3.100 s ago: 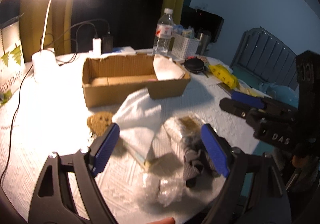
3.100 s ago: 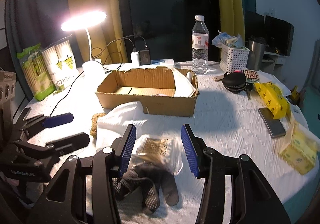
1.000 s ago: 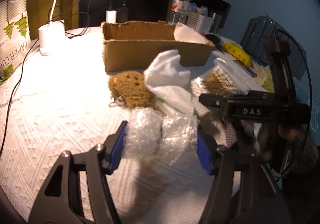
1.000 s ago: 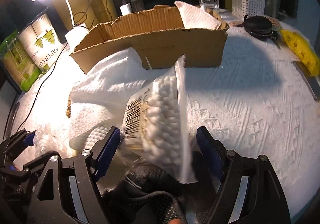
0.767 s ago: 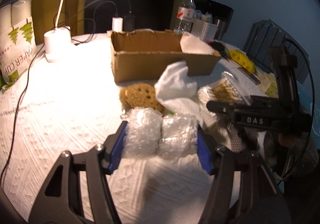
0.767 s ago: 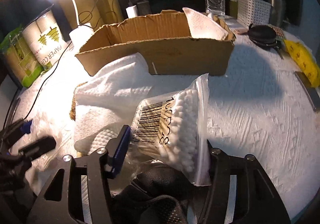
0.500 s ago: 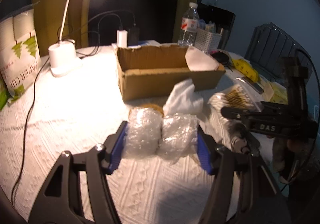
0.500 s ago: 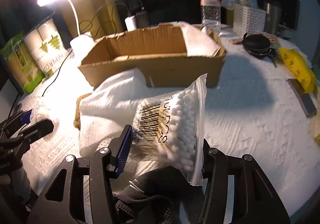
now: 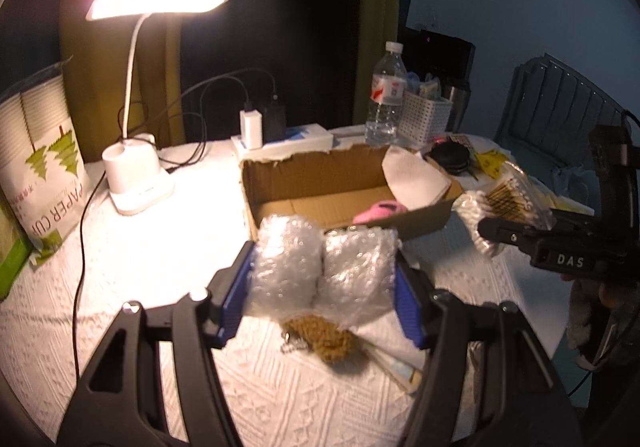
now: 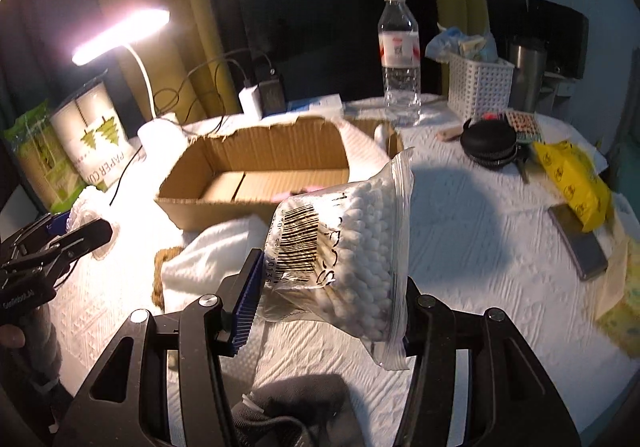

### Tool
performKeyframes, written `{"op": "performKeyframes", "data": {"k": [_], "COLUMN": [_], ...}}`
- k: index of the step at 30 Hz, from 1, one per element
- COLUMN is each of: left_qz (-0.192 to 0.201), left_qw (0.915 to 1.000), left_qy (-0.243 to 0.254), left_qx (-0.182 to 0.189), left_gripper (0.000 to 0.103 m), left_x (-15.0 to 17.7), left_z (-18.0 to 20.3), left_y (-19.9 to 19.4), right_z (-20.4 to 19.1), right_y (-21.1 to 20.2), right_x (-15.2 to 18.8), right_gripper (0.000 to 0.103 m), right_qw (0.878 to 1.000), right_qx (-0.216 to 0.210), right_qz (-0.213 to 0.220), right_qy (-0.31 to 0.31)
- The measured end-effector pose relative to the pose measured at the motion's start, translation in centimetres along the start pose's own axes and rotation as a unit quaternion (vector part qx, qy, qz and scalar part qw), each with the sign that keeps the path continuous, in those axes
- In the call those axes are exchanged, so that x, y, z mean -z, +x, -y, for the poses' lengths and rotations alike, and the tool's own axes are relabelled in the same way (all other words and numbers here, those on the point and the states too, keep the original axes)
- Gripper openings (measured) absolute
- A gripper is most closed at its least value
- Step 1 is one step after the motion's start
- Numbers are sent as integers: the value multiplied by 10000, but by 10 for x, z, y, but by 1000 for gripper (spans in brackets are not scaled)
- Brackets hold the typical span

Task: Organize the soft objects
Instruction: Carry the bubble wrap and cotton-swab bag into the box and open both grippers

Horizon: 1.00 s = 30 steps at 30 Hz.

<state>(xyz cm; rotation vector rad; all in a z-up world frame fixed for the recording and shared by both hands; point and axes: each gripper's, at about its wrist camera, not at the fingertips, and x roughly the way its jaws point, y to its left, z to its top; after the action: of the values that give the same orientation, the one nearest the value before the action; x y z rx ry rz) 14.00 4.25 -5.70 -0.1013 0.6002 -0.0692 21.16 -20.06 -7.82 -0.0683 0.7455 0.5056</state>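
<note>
My left gripper is shut on a wad of clear bubble wrap and holds it above the table, in front of the open cardboard box. My right gripper is shut on a clear bag of cotton swabs, also held up in front of the box. The box holds a pink item and a white cloth. A brown sponge, a white towel and a dark glove lie on the table below.
A lit desk lamp and a paper cup pack stand left. A water bottle, a white basket, a black case, a yellow packet and a phone are behind and right.
Both grippers closed on their items and lifted them off the table. They now sit higher and nearer the box, whose inside shows.
</note>
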Motion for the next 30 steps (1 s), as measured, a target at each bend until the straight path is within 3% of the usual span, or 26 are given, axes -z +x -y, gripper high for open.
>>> {"op": "performKeyframes", "data": {"k": [15, 30], "left_qz": [134, -46], "left_qw": [9999, 10000], "left_qy": [90, 8], "left_qx": [-52, 45], "left_gripper": [63, 63], "left_x": [-40, -57], "left_z": [2, 4], "left_y": [32, 81], "right_z": [15, 25], "right_y": [10, 47], "right_x": [-41, -66], "right_gripper": [56, 56], "right_qw": [9993, 9990], "right_qx": [-149, -354], "right_qz": [331, 261], "right_qy": [-83, -115]}}
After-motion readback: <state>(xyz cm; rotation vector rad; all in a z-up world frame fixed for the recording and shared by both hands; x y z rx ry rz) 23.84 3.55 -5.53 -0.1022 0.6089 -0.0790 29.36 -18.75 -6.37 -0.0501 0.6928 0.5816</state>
